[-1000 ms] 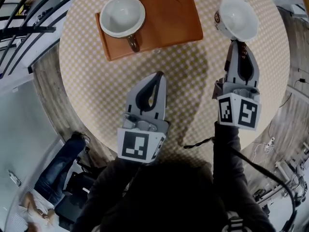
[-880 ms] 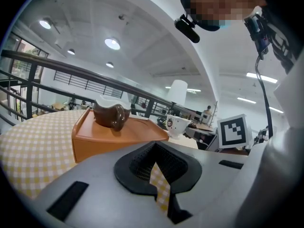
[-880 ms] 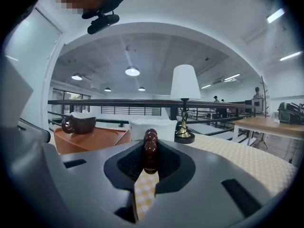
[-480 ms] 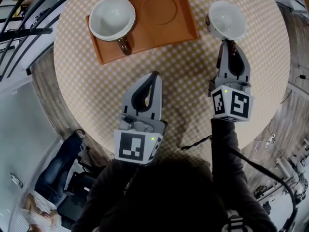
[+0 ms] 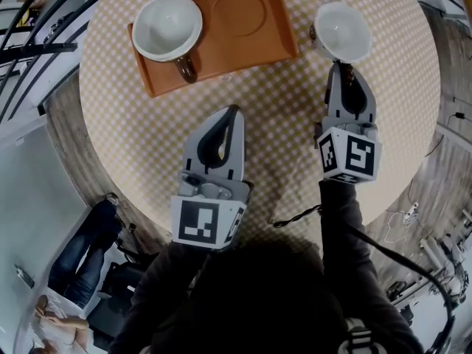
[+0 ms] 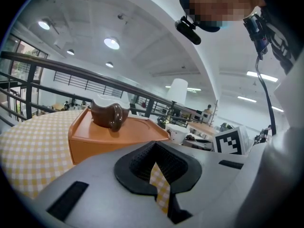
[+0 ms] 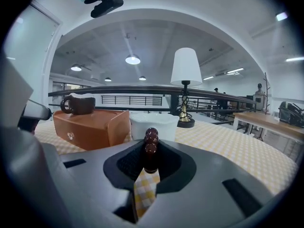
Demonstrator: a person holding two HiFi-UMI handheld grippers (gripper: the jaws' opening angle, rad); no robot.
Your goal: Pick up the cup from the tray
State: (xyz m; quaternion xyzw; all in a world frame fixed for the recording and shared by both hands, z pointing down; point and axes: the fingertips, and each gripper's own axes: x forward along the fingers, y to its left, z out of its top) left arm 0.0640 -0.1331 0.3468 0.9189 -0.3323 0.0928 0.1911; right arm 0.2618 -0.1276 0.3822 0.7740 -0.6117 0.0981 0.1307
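An orange tray [image 5: 243,13] lies at the far side of the round checked table [image 5: 280,124]. A cup [image 5: 167,26], white inside and brown outside, stands on the tray's left end; it also shows in the left gripper view [image 6: 108,114]. A second white cup [image 5: 341,32] is to the right of the tray. My right gripper [image 5: 341,66] is shut on its brown handle [image 7: 151,148], with the cup's bowl [image 7: 153,125] just beyond the jaws. Whether this cup rests on the cloth I cannot tell. My left gripper [image 5: 232,111] is shut and empty over the table's middle, short of the tray.
A table lamp [image 7: 185,87] with a white shade stands behind the held cup. The table's edge curves round close on both sides. Dark railings [image 5: 37,28] run along the left. A black cable [image 5: 295,218] hangs near the front edge.
The right gripper and its cup have shifted slightly left, nearer the tray's right end. The left gripper has hardly moved.
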